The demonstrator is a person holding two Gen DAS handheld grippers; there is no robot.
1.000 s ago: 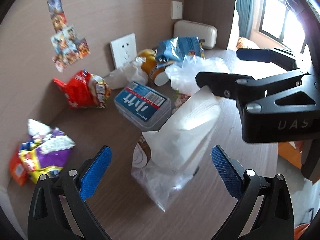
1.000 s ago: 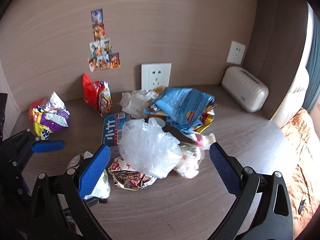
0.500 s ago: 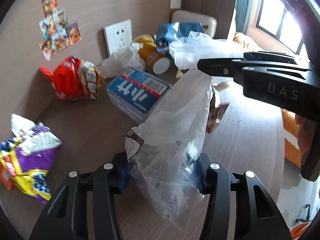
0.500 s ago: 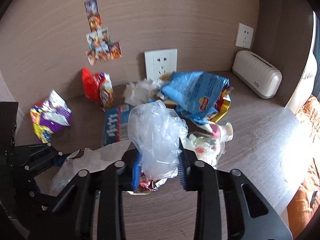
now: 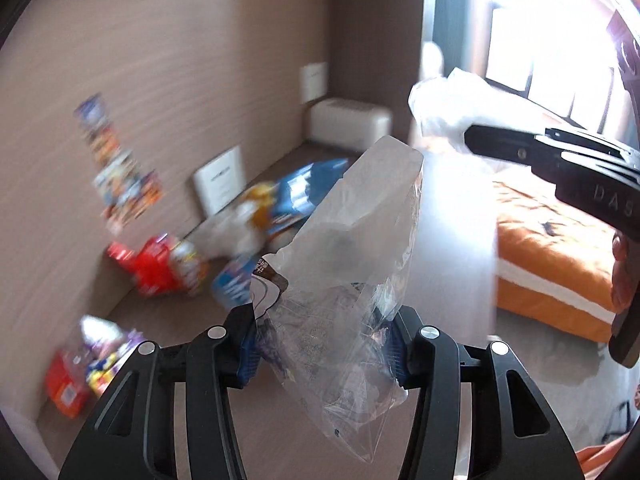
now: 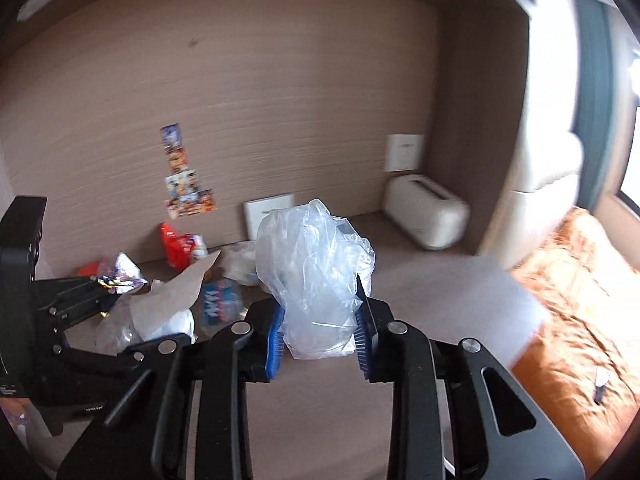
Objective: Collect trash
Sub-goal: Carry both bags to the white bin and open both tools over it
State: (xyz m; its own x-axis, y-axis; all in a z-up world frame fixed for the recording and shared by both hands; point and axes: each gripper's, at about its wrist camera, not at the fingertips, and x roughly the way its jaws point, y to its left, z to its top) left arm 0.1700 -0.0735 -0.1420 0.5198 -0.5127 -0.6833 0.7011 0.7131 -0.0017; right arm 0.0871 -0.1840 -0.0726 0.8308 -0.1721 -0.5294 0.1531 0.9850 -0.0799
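Left gripper (image 5: 322, 350) clamped on clear plastic wrapper (image 5: 352, 264), right gripper (image 6: 320, 338) clamped on crumpled clear bag (image 6: 314, 264), snack packets (image 5: 160, 266) on desk (image 6: 420, 280)

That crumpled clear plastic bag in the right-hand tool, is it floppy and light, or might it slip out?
The crumpled clear bag looks floppy: it bulges loosely above the jaws. Probably very light, being thin see-through film. It might slip, since only its lower folds are pinched.

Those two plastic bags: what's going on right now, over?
Left gripper shut on clear wrapper bag. Right gripper shut on crumpled plastic bag. Both clear of desk. Nothing blocking.
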